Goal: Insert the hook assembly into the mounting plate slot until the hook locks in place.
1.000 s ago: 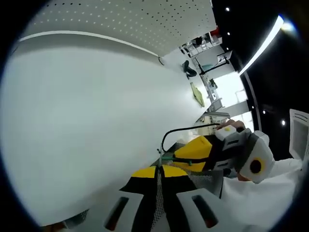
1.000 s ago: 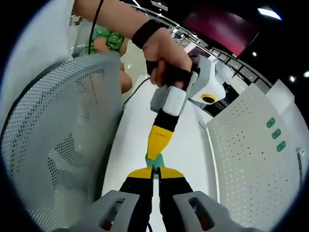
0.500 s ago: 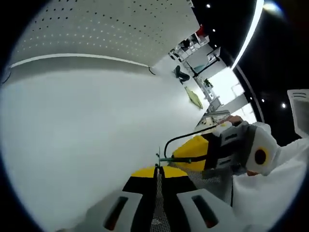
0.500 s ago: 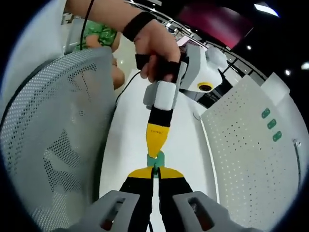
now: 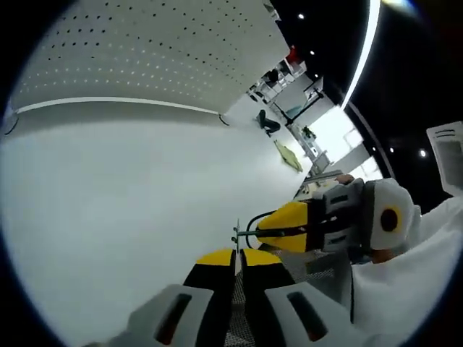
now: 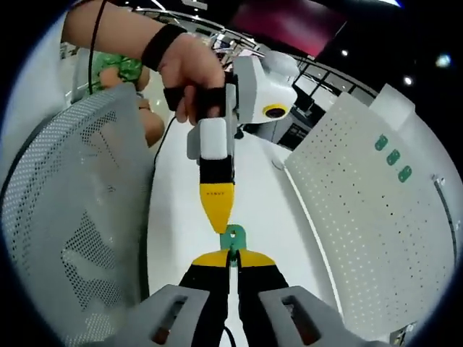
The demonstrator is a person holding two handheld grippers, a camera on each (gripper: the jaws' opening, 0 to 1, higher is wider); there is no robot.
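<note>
Right gripper view gives me the clearest look: my right gripper (image 6: 230, 259) rises from the bottom centre of the frame with its yellow-tipped jaws pressed together on the lower edge of a small green mounting plate (image 6: 233, 237), which stands just above the tips with a hole showing in its face. Coming down from the upper middle of the frame, the left gripper (image 6: 218, 220) points its yellow tip at the top edge of that plate and touches it; I cannot tell from here whether its jaws are clenched on anything. A hand (image 6: 189, 79) wearing a dark wrist strap holds that gripper in the upper left. A grey mesh chair back (image 6: 69, 217) covers the left side, a white perforated panel (image 6: 369, 217) bearing three green marks covers the right, and the white table (image 6: 181, 217) runs between them. Left gripper view shows my left gripper (image 5: 239, 254) at the bottom centre with its jaws drawn together on a thin upright part, too small for me to identify. The right gripper (image 5: 262, 231) enters from the right at mid-height, its yellow tip meeting a thin green piece (image 5: 243, 233) just above my jaw tips. White table surface (image 5: 123, 217) spreads across the left and centre, with a perforated panel (image 5: 145, 50) along the top.
</note>
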